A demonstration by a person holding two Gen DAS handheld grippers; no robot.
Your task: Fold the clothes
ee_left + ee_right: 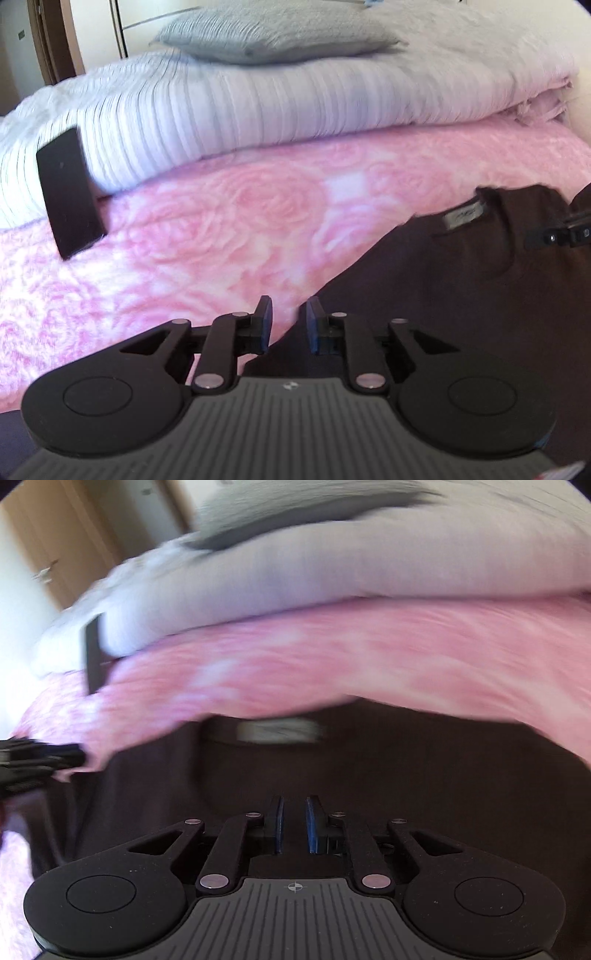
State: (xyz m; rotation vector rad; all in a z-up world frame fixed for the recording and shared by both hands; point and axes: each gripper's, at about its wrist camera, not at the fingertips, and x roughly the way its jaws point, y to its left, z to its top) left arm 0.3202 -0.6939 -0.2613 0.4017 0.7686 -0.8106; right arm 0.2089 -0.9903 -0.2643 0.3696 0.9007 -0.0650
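Observation:
A dark brown garment (443, 295) lies spread on the pink rose-patterned blanket (221, 229), its neck label (463, 216) facing up. My left gripper (290, 306) hovers at the garment's left edge with a narrow gap between the blue pads and nothing pinched in it. The right gripper's fingers (561, 229) show at the right edge of this view, over the collar area. In the blurred right wrist view the right gripper (294, 803) sits over the garment (332, 768), just below the label (280, 731). Its pads stand slightly apart with no cloth caught between them. The left gripper's fingers (37, 760) show at the left.
A folded white ribbed blanket (221, 110) and a grey pillow (273, 33) are stacked at the back of the bed. A black flat slab (68, 192) leans against the white blanket at the left. Wooden wardrobe doors (55, 535) stand beyond the bed.

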